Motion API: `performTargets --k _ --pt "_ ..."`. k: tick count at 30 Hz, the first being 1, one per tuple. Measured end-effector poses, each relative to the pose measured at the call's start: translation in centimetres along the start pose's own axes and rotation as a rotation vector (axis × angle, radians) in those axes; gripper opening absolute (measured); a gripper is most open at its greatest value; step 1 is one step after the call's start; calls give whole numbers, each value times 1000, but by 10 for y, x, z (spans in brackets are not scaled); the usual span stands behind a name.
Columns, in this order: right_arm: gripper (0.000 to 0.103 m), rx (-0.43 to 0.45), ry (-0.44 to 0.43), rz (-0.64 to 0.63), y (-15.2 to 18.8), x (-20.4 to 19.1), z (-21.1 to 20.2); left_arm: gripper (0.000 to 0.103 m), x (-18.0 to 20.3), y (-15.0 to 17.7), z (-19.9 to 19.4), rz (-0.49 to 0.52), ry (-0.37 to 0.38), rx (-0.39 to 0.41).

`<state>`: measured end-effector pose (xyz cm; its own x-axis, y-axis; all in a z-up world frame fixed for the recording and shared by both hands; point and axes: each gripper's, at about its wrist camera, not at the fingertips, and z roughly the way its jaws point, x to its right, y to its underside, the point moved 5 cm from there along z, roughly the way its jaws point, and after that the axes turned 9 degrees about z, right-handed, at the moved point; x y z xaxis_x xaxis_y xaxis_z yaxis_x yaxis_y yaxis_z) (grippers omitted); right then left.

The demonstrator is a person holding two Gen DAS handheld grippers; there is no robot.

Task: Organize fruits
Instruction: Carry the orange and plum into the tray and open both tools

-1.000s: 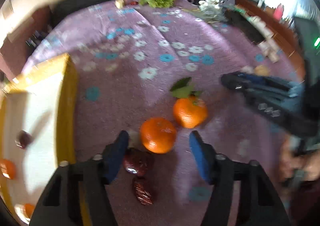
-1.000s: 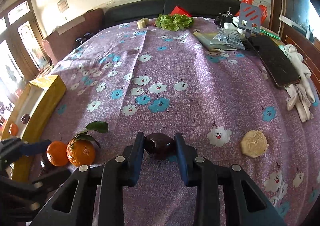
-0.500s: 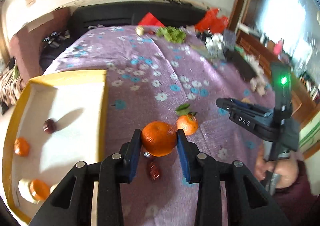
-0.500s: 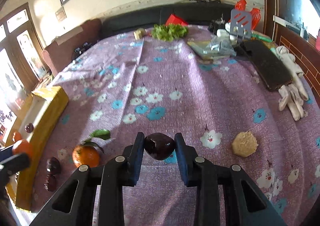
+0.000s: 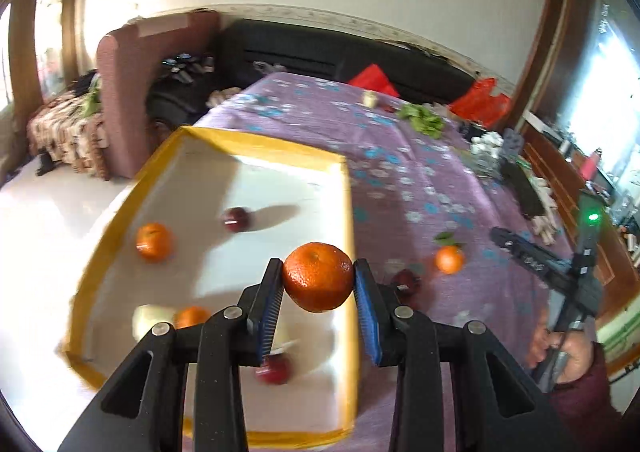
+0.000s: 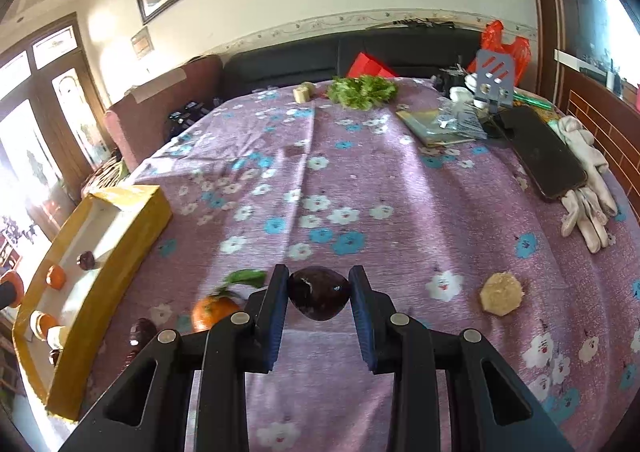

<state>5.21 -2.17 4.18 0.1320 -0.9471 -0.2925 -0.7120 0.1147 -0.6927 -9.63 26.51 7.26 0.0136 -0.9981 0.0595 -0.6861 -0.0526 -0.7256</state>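
My left gripper [image 5: 318, 280] is shut on an orange tangerine [image 5: 318, 277] and hangs over the right rim of a yellow box [image 5: 347, 212]. The white floor of the box holds several small fruits, among them a tangerine [image 5: 153, 241] and a dark red fruit [image 5: 236, 219]. In the right wrist view my right gripper [image 6: 319, 292] is shut on a dark purple fruit [image 6: 319, 293] above the purple flowered cloth [image 6: 360, 180]. A leafy tangerine [image 6: 214, 310] and dark red fruits [image 6: 142, 331] lie on the cloth beside the yellow box [image 6: 120, 252].
A pale round slice [image 6: 501, 293] lies right of my right gripper. Green leaves [image 6: 362, 91], a black phone [image 6: 540, 150], white gloves [image 6: 586, 188] and plastic bags [image 6: 444, 124] crowd the far and right side. A hand [image 5: 560, 352] holds the other gripper.
My left gripper closed on the tangerine, lifted it off the cloth and carried it left over the yellow box. My right gripper rose slightly, still gripping the dark fruit.
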Motion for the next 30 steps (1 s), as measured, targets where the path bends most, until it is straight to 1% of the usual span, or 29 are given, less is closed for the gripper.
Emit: performTargets --k 3,6,10,14,16,19,21,24,28,29,30 --pt "34 11 -22 -47 3 -27 -10 34 -27 12 -9 -32 -39 -4" --pt "34 -6 -90 -83 11 -65 -22 34 -55 22 -15 -70 -81 0" --pt "34 -45 -202 -176 29 -136 -30 34 -94 35 -21 -117 -156 13" --pt "34 -105 -288 -278 56 -199 -29 34 -127 47 -18 -190 -157 6" --pt "34 -134 -309 -319 69 -223 -25 34 -138 52 -16 -218 -148 1" --pt "34 -169 -323 -361 84 -245 -19 34 -147 58 -12 -241 -144 -5" --pt "34 -195 -318 -387 93 -254 -14 35 -155 62 -10 -262 -144 -11" --pt "34 -218 -278 -429 107 -260 -2 35 -161 66 -10 -283 -119 -14" --pt "34 -227 -214 -460 114 -261 12 36 -157 66 -10 -289 -121 -15" --pt "35 -223 -198 -463 113 -261 15 37 -156 66 -10 -298 -117 -20" --pt "35 -215 -192 -463 112 -261 15 44 -156 66 -12 -306 -108 -18"
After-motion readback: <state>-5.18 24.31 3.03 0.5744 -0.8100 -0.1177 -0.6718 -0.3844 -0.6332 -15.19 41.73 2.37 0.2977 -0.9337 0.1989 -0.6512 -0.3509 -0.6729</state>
